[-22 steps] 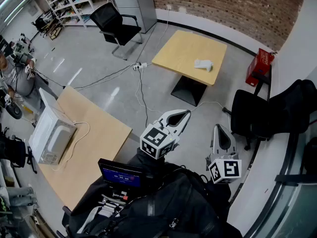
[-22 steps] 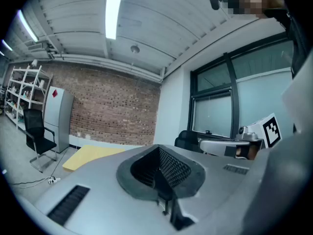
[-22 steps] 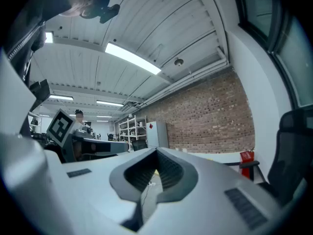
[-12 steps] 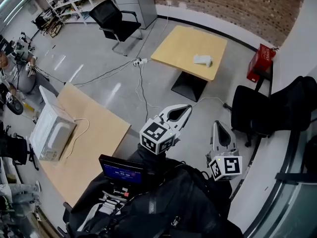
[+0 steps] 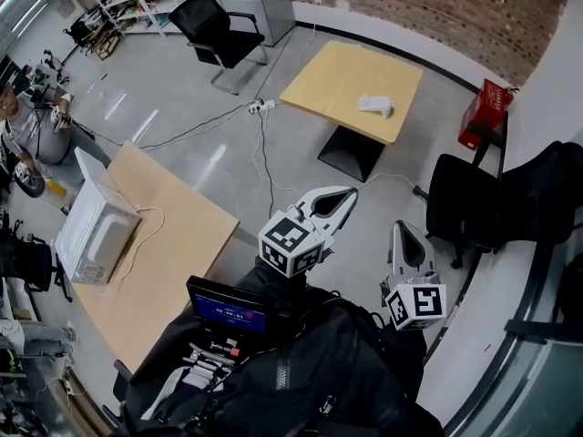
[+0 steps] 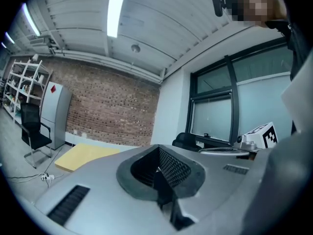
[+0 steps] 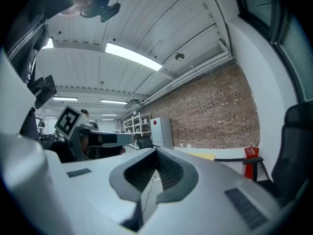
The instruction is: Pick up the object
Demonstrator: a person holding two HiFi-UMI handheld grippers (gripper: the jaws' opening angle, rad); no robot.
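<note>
A small white object [image 5: 375, 105] lies on a square wooden table [image 5: 339, 73] across the room, far from both grippers. My left gripper [image 5: 344, 195] is held level in front of the body and points toward that table, jaws shut and empty. To its right, my right gripper [image 5: 406, 231] is also level, jaws together, holding nothing. In the left gripper view the shut jaws [image 6: 160, 169] fill the lower frame, and the table [image 6: 90, 155] shows as a yellow slab at the left. In the right gripper view the jaws [image 7: 154, 172] meet with only a thin slit between them.
A larger wooden table [image 5: 173, 253] with a white microwave [image 5: 94, 242] stands at the left. Black office chairs stand at the top [image 5: 219, 35] and right [image 5: 469, 212]. A red crate [image 5: 485, 114] sits by the wall. Cables [image 5: 262, 148] trail over the floor. A person [image 5: 25, 133] is at the far left.
The head view has shifted slightly, so the far table sits a little higher in the frame. Both grippers keep the same pose, shut.
</note>
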